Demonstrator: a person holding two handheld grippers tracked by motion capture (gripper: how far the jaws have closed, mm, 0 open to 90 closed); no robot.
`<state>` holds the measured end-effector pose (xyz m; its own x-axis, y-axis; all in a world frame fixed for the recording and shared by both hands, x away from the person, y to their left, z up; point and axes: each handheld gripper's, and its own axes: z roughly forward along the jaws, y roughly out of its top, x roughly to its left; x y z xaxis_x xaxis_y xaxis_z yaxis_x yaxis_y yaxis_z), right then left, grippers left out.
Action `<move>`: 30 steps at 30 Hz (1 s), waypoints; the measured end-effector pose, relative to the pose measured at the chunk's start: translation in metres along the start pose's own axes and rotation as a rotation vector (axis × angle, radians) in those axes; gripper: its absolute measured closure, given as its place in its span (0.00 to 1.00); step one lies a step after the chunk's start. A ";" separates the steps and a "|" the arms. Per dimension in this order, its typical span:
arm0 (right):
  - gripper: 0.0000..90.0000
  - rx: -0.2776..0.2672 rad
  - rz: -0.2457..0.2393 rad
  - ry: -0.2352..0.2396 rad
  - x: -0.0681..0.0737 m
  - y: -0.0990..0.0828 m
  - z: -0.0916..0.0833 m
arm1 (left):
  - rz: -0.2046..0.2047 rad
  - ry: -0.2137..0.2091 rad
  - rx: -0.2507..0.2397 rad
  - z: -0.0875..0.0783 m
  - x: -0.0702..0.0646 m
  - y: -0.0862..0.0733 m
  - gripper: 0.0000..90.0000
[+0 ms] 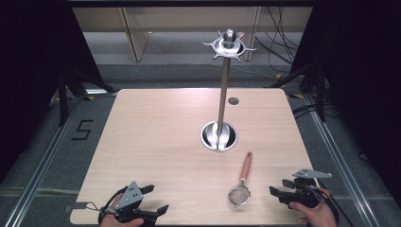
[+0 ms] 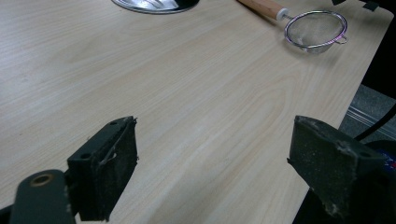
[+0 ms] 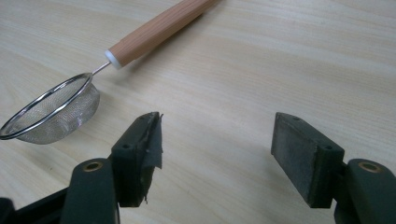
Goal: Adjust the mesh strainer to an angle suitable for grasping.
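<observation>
Near table edge, right tool low, level, agape

We've got the strainer lying on the table at about 5 o'clock from the rack's base, between our two grippers.

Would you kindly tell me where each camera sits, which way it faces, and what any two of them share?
High view: above the person's side, looking forward and down on the table, the utensil stand and the strainer; both hands show, with the left gripper and right gripper.
Left gripper view: rides the left gripper, looking across the table toward the strainer; its two open fingers rise from below.
Right gripper view: rides the right gripper, close beside the strainer; its open fingers show.
Shared: all three show the strainer on the table.
</observation>
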<state>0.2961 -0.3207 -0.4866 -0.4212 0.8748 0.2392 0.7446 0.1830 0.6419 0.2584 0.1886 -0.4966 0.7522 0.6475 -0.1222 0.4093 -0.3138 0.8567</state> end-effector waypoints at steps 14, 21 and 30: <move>0.36 0.003 -0.074 -0.020 0.005 0.012 0.009 | 0.022 -0.002 -0.005 0.001 0.002 0.000 0.16; 0.35 0.006 -0.092 -0.013 0.015 0.027 0.017 | 0.019 -0.001 0.004 0.001 0.002 0.000 0.16; 0.35 0.015 -0.113 -0.014 0.042 0.053 0.045 | 0.004 -0.003 -0.007 0.001 0.001 0.000 0.16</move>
<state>0.3410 -0.2547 -0.4753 -0.4959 0.8544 0.1554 0.7006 0.2878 0.6530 0.2597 0.1885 -0.4977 0.7553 0.6443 -0.1199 0.4025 -0.3117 0.8607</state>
